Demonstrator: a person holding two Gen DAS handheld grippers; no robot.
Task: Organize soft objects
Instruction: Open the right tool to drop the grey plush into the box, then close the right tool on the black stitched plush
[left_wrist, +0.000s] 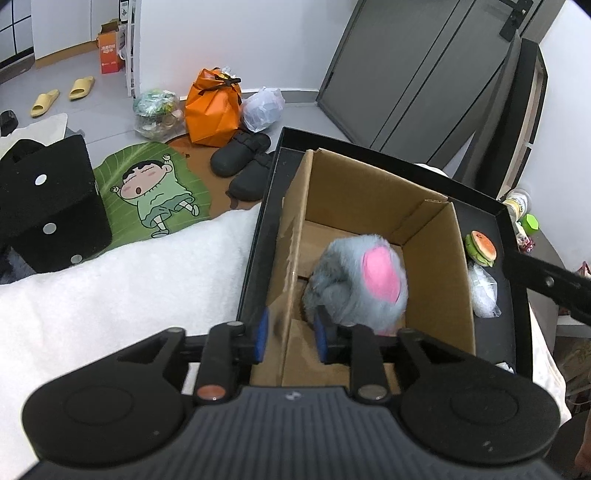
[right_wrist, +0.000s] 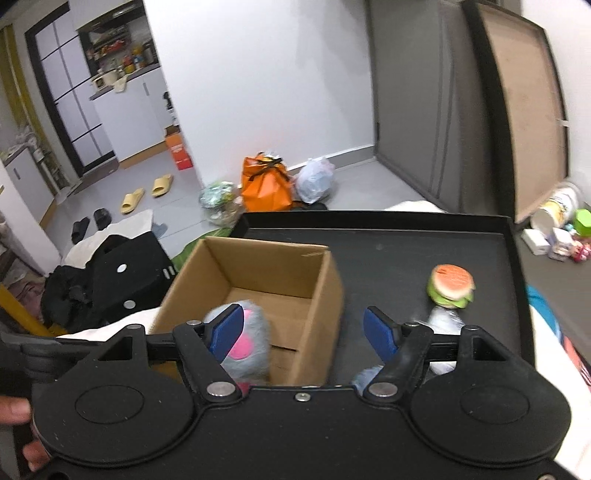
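Observation:
A grey furry plush with a pink patch (left_wrist: 360, 282) lies inside an open cardboard box (left_wrist: 436, 266) that stands in a black tray (left_wrist: 495, 332). My left gripper (left_wrist: 291, 336) is open, its fingers astride the box's near-left wall, right pad close beside the plush. A burger-shaped soft toy (left_wrist: 480, 248) and a clear plastic-wrapped item (left_wrist: 484, 291) lie on the tray right of the box. In the right wrist view my right gripper (right_wrist: 306, 332) is open and empty above the box's right wall (right_wrist: 317, 317), with the plush (right_wrist: 245, 345) at left and burger (right_wrist: 451, 286) ahead right.
The tray rests on a white fluffy blanket (left_wrist: 129, 280). A black bag (left_wrist: 51, 206) sits to the left. The floor holds a cartoon mat (left_wrist: 151, 188), black slippers (left_wrist: 240, 155), an orange bag (left_wrist: 212, 110) and plastic bags. Small toys and a bottle (right_wrist: 554, 221) stand at right.

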